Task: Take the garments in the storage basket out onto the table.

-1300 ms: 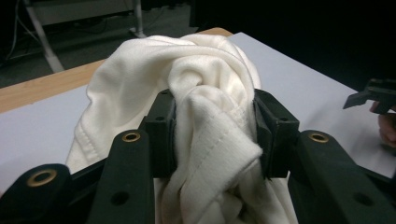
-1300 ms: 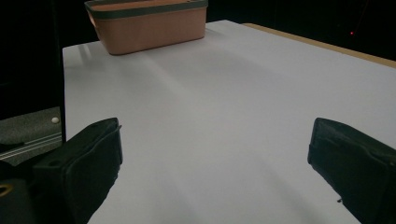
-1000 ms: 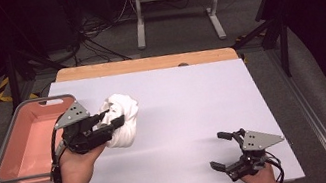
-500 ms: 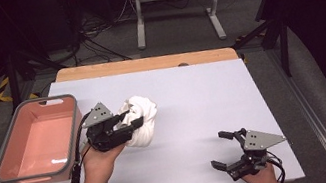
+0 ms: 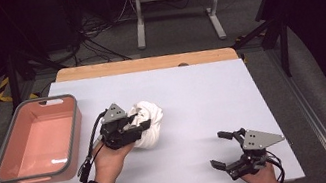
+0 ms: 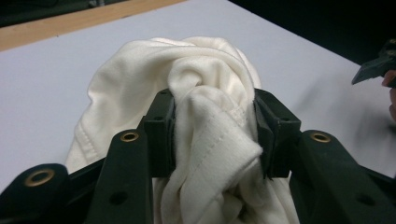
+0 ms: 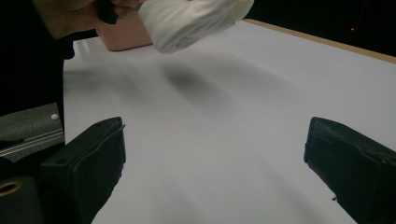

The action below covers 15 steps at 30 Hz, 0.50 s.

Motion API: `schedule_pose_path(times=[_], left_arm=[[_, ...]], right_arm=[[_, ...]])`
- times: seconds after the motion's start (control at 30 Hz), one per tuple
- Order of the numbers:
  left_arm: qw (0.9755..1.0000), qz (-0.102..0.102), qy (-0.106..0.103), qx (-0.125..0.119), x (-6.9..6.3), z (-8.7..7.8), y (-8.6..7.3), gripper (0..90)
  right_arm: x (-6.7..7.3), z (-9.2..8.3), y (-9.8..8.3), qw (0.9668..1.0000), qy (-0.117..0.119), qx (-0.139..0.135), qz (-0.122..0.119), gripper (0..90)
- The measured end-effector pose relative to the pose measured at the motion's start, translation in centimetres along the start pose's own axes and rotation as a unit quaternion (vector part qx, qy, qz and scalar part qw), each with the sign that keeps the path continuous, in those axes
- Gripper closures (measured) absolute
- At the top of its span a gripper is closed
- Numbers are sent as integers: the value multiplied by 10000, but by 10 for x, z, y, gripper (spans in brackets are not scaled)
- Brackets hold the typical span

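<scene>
Left gripper [image 5: 142, 124] has its 2 fingers [image 6: 161, 126] clamped on a bunched white cloth [image 5: 148, 122]; in the left gripper view the fabric is squeezed between both pads, with folds bulging above and hanging below them. The bundle sits left of the table's [image 5: 191, 91] middle, nearer the left edge than the right. In the right gripper view the cloth [image 7: 196, 18] casts a shadow on the surface beneath it, so it reads as lifted, with at most the lowest folds near the table; contact cannot be told from the high view.

Right gripper [image 5: 228, 150] rests near the front right corner, fingers [image 7: 88, 158] wide apart with nothing between them, only bare table ahead.

Key relation: the cloth lies up and to the left of the right gripper's fingers, toward the far left part of the table, well apart from them. The left hand [image 5: 112, 159] is the 1 on the cloth; the right hand is far off. The cloth is a ball with no clear long axis, slightly taller than wide where it sticks out past the fingers.

The pink bin [image 5: 38, 144] stands at the left edge, just beside the left hand on its outer side, and looks empty.

Judgement: the cloth is being carried over the table away from the bin. If the next move is a 2-handed spread, the right gripper would have to cross toward the bundle, or the left bring it further right.
</scene>
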<state>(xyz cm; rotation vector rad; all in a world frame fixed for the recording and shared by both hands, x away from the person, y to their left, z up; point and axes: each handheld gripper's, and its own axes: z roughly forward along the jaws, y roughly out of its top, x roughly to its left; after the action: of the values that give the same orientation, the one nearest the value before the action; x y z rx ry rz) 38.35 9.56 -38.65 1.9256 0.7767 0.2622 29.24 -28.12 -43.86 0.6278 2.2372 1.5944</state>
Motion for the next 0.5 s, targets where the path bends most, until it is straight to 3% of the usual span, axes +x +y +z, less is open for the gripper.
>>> schedule_pose_path(times=[0.5], left_arm=[[9977,-67,-260,625,-7,39,-7,554]], right_arm=[[-2,-3,2,10000,-13,-16,14,55]])
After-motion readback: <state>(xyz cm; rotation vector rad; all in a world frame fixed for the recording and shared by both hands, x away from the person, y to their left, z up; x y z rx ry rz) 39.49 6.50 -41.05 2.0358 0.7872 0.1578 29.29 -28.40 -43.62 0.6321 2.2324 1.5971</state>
